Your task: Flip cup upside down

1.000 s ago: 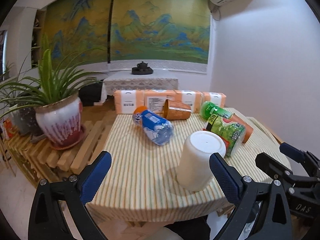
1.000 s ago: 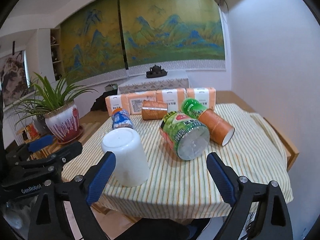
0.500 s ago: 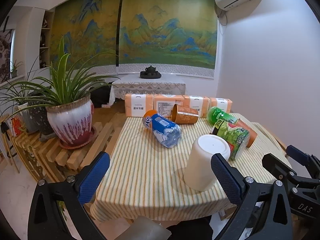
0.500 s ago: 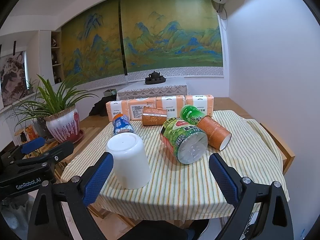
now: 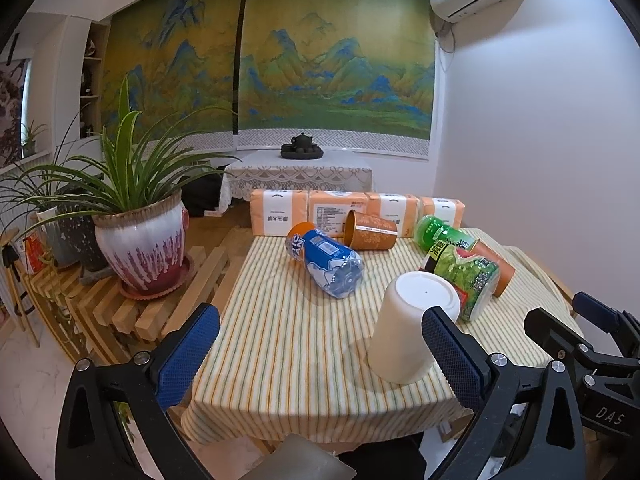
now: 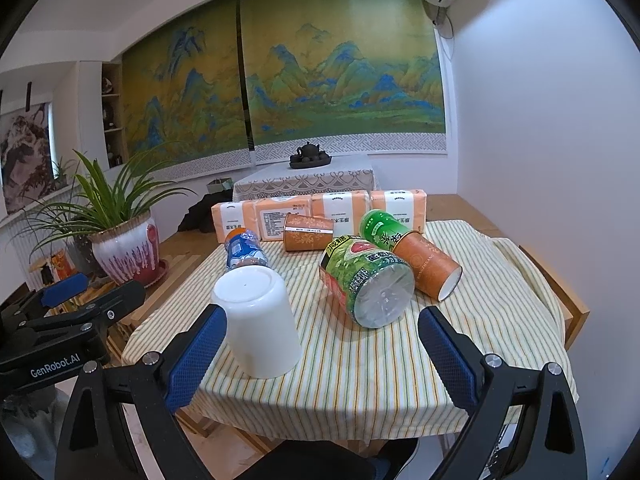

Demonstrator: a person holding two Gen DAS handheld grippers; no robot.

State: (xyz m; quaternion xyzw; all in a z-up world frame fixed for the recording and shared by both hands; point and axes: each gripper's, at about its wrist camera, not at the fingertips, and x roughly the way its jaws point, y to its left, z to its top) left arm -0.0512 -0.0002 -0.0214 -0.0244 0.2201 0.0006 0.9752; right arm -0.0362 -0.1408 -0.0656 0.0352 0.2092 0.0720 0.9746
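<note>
Both grippers have pulled back and up from the counter [image 5: 288, 352], fingers [image 5: 188, 354] wide apart and empty on each, since the white cup [image 5: 414, 326] already sits mouth-down near the front edge, so I'd call the flip done.

A white cup [image 5: 412, 326] stands upside down near the front edge of a striped tablecloth [image 5: 288, 344]. To its left the cloth lies bare, open to approach. Just behind and to its right a green bottle [image 6: 366, 284] lies on its side, crowding that flank. Farther back lie a blue bottle [image 5: 326, 262], two orange paper cups [image 6: 306, 232] and a row of tissue packs [image 5: 352, 210], blocking the rear. A potted plant [image 5: 140, 240] stands off the table's left side.
</note>
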